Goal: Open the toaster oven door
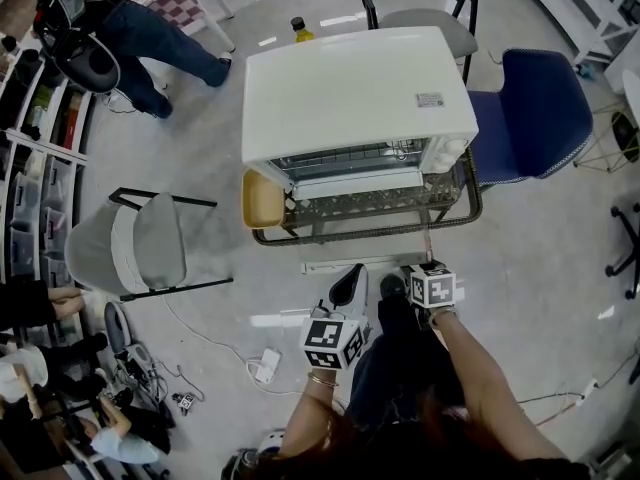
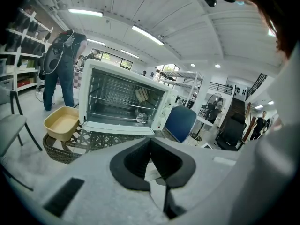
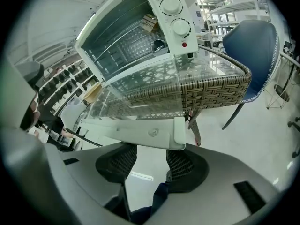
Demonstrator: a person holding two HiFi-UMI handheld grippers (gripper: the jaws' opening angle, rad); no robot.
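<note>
The right claw (image 3: 151, 156) stood wide open and held nothing, its pads just under the white handle (image 3: 140, 131) without pressing it. The left claw (image 2: 150, 149) was shut and empty, well back. The door (image 3: 154, 86) already lay flat over the wicker table (image 3: 220, 90), so the sound move was probably to draw off gently and not drag the oven (image 3: 136, 27) forward. One oven, one door, one handle, three knobs (image 3: 180, 28), two claws.
</note>
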